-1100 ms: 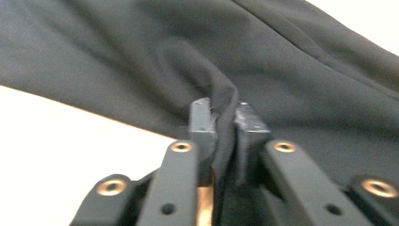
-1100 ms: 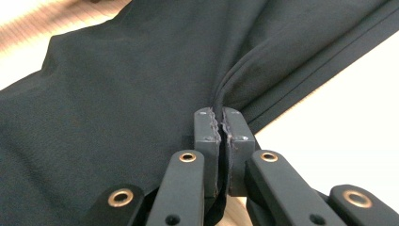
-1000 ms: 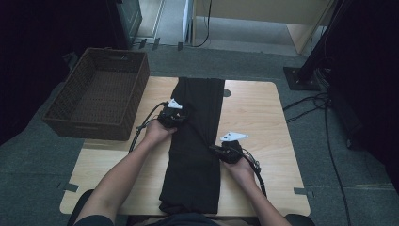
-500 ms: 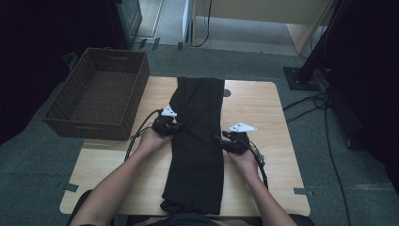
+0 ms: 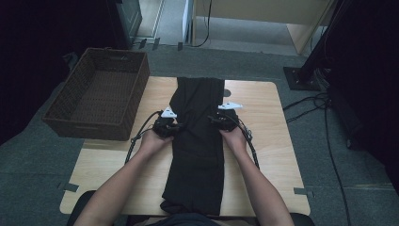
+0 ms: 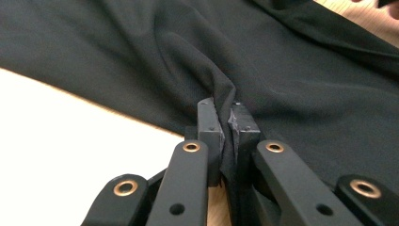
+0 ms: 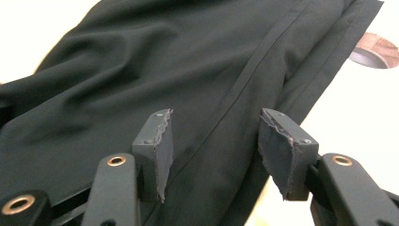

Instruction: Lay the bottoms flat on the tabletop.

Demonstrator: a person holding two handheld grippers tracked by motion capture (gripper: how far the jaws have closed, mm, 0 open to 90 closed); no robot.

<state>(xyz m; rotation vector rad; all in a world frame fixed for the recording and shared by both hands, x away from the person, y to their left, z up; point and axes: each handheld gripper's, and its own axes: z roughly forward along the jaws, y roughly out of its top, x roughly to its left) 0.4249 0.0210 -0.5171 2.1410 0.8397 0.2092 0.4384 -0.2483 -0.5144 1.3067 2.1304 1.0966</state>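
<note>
A long black garment lies folded lengthwise down the middle of the wooden table. At its left edge my left gripper is shut on a pinch of the black cloth, which bunches up between the pads. My right gripper is at the garment's right edge. Its jaws have just been opening and stand apart over the black fabric without pressing on it; a seam runs between the pads.
A dark wicker basket stands at the table's left rear corner. A round hole in the tabletop sits just beyond the garment's far right edge. Cables trail on the floor to the right.
The right gripper has moved from lower on the garment up and outward to its right edge, and its jaws have opened. The left gripper shifted slightly left, still pinching the cloth.
</note>
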